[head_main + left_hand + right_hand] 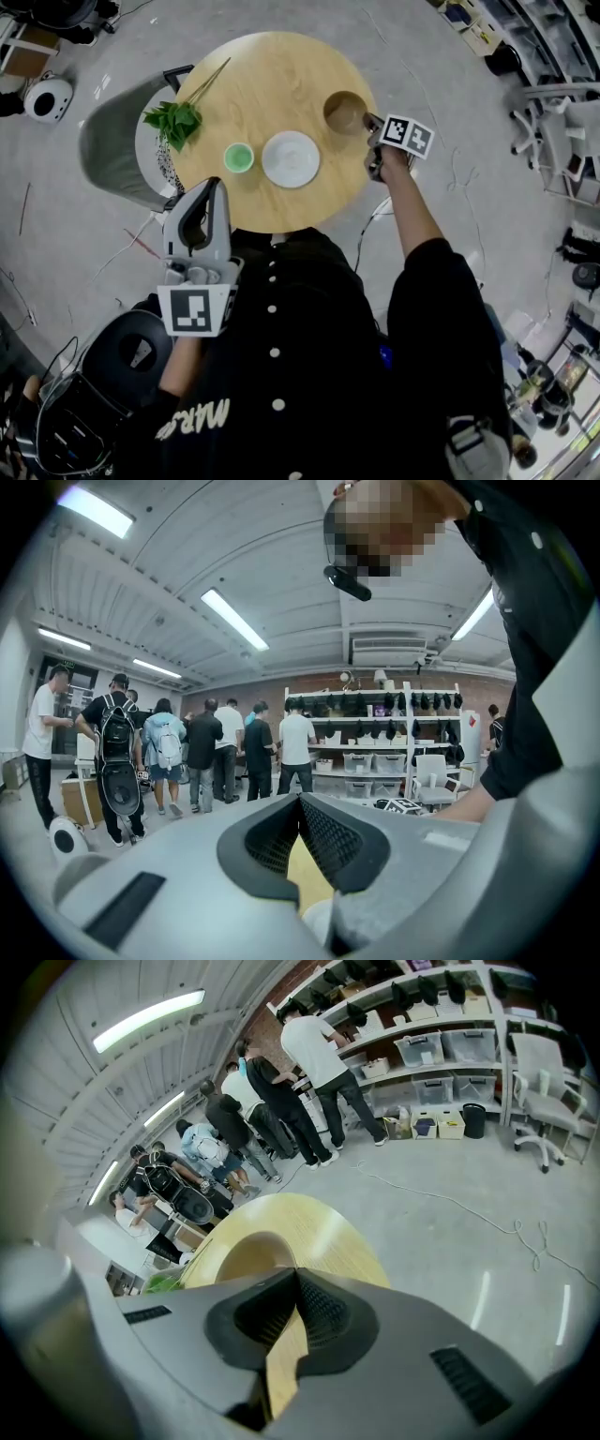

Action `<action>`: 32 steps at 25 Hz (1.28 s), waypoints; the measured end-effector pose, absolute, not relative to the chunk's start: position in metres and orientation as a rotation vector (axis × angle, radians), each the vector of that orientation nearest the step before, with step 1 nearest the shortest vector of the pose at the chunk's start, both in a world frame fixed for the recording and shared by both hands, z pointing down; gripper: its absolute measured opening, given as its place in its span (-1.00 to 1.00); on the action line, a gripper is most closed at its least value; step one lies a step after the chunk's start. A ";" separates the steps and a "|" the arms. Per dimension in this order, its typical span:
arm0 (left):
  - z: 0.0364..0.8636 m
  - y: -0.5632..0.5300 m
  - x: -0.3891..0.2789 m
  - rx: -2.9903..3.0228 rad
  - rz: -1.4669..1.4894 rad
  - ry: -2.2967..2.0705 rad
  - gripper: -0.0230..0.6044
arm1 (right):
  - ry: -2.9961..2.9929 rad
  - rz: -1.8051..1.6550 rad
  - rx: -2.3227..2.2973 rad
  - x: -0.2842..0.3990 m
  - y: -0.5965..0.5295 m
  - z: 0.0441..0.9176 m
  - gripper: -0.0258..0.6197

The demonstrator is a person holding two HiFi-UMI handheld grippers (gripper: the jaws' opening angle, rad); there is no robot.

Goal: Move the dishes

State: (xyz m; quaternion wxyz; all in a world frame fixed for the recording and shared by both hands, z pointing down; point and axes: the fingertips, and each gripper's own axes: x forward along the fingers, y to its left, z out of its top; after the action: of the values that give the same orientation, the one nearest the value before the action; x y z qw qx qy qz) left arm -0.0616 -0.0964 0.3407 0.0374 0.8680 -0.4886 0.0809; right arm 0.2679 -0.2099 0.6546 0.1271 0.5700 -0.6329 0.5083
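Observation:
A round wooden table (pixel 281 84) carries a brown bowl (pixel 344 112) at its right edge, a white plate (pixel 291 158) in the middle and a small green cup (pixel 238 157) to the plate's left. My right gripper (pixel 372 121) is shut at the bowl's right rim, with nothing seen between the jaws. In the right gripper view the bowl (pixel 251 1246) sits just beyond the closed tips of that gripper (pixel 296 1272). My left gripper (pixel 216 186) is shut and empty at the table's near-left edge, short of the cup. In its own view the left gripper (pixel 300 799) points at the room.
A leafy green sprig (pixel 173 122) with a long stem lies on the table's left side. A grey chair (pixel 112 141) stands against the table's left. A white round device (pixel 47 98) and cables lie on the floor. Several people (pixel 202 752) stand by distant shelves.

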 end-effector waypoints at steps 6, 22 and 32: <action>0.342 -0.095 -0.060 2.665 0.254 -1.491 -0.92 | -1.813 1.504 1.664 0.269 -0.195 0.667 -0.89; 0.342 -0.089 -0.063 2.662 0.271 -1.498 -0.92 | -1.760 1.507 1.674 0.275 -0.181 0.687 -0.88; 0.342 -0.086 -0.069 2.658 0.274 -1.509 -0.92 | -1.738 1.465 1.700 0.276 -0.181 0.687 -0.87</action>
State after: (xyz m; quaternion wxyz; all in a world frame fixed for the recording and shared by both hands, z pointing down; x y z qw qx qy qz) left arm -0.0693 -0.0864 0.3419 0.0367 0.8656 -0.4914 0.0892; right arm 0.2756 -0.1807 0.6870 0.1513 0.5920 -0.6053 0.5102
